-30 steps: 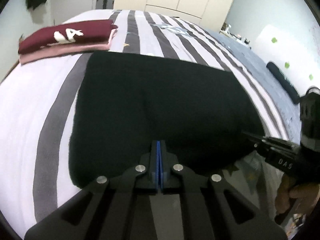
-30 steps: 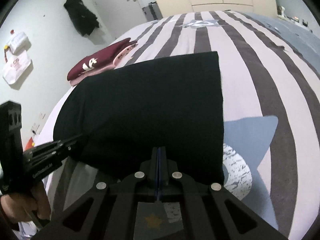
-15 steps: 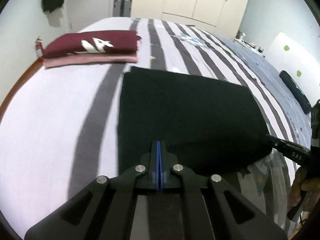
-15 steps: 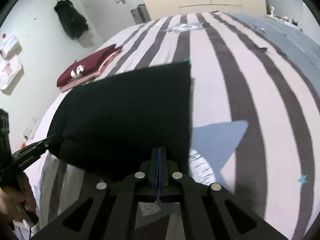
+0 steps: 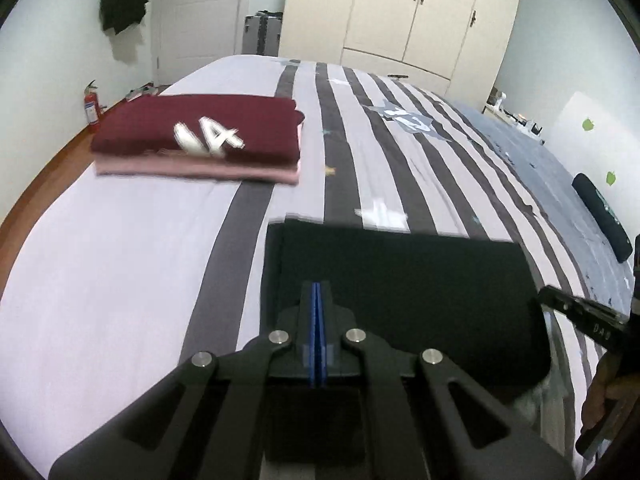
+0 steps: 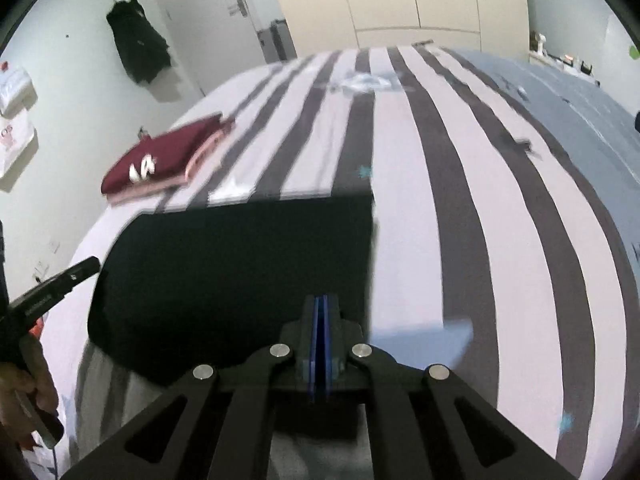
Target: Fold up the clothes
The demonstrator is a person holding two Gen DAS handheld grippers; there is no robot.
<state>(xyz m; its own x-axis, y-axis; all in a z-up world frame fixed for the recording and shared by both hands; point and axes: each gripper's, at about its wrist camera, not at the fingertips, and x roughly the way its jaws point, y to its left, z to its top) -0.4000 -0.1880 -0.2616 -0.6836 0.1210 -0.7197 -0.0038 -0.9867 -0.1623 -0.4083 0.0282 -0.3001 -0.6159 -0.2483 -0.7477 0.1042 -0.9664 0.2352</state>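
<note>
The black garment point(image 5: 400, 292) is pinched along its near edge by both grippers: the left gripper point(image 5: 316, 292) has its 2 blue-padded fingers point(image 5: 312, 320) pressed together on the cloth, and the right gripper point(image 6: 321, 308) is clenched the same way on the edge toward the other corner. Since 1 s ago the dark panel has shrunk in both views and its far edge has drawn back toward the grippers, so more of the striped bedspread point(image 5: 348, 152) now shows beyond it; I judge that the held edge is being lifted and pulled toward the person, either to drag the piece closer or to set up another fold. The garment lies on the near part of the bed, its held edge raised. The stack of 2 folded clothes point(image 5: 200, 140), maroon on pink, sits well apart at the far left.
</note>
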